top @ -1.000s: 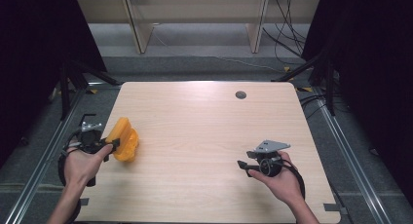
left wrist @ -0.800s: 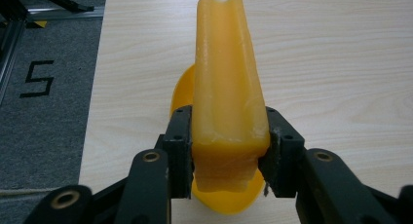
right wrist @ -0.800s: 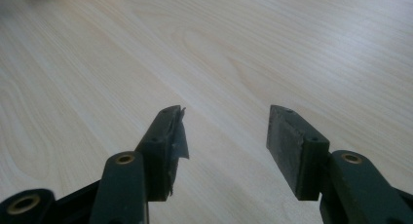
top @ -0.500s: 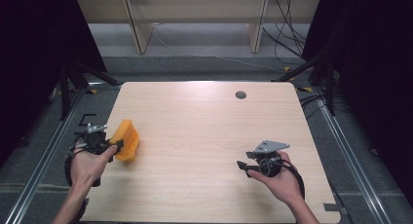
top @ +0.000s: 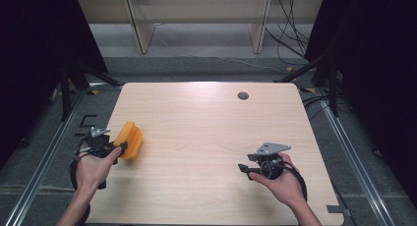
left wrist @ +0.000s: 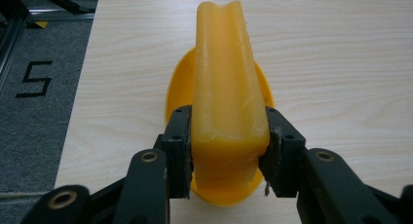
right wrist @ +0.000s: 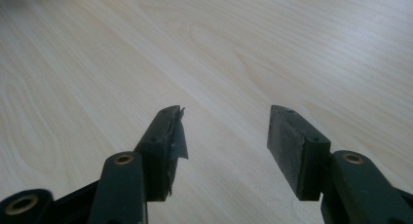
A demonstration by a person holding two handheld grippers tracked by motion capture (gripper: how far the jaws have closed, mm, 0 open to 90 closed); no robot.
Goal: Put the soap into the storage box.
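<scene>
While left tongs (left wrist: 224,156) clamp folded orange piece (left wrist: 226,87), underside hidden, right tongs (right wrist: 226,136) gape empty

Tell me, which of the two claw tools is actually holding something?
The left gripper, at the table's left edge: its jaws clamp an orange object. The right gripper has open jaws with bare table between them.

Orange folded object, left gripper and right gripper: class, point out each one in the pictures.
orange folded object (left wrist: 225,87), left gripper view, on its upper folded ridge.
left gripper (top: 119,148), high view, between its jaw tips at the object.
right gripper (right wrist: 225,136), right gripper view, in the gap midway between its open jaws.
</scene>
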